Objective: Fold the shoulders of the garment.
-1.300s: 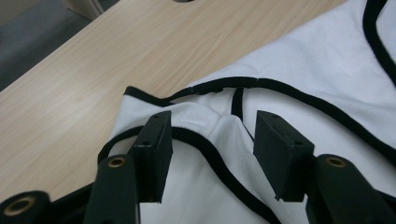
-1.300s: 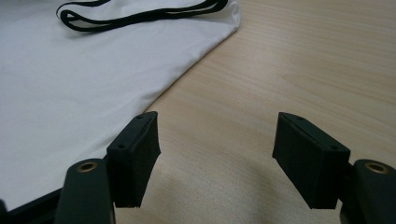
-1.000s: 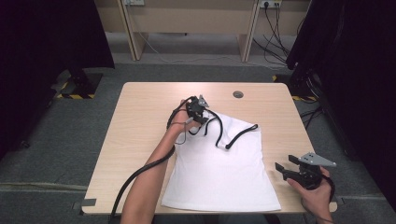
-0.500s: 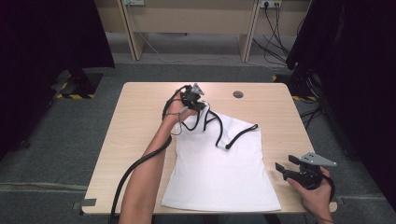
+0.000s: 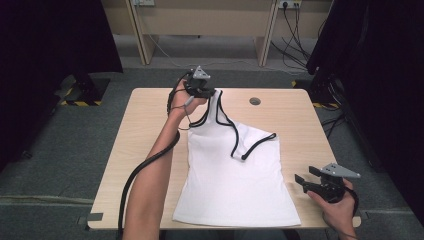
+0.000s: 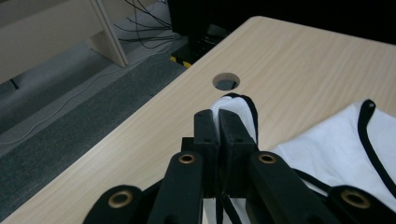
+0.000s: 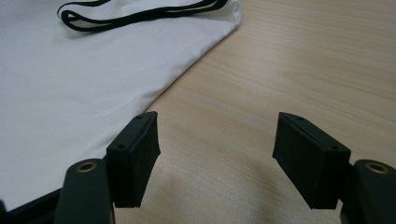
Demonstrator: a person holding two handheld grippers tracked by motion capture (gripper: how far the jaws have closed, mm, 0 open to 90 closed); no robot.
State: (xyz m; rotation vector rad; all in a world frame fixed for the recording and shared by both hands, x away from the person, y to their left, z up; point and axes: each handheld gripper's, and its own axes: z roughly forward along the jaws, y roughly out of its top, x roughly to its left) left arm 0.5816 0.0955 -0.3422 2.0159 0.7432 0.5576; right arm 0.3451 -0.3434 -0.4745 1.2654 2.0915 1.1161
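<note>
Left tongs (image 5: 204,91) clamped on top's (image 5: 235,185) strap (image 6: 238,112), apparently firm; I'd lift slowly. Right tongs (image 5: 312,182) wide open, empty, over desk (image 5: 145,145).

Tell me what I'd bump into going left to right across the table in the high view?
Left gripper pinching the tank top's strap → round hole in the table → right gripper, jaws open, past the white tank top's bottom right corner.
</note>
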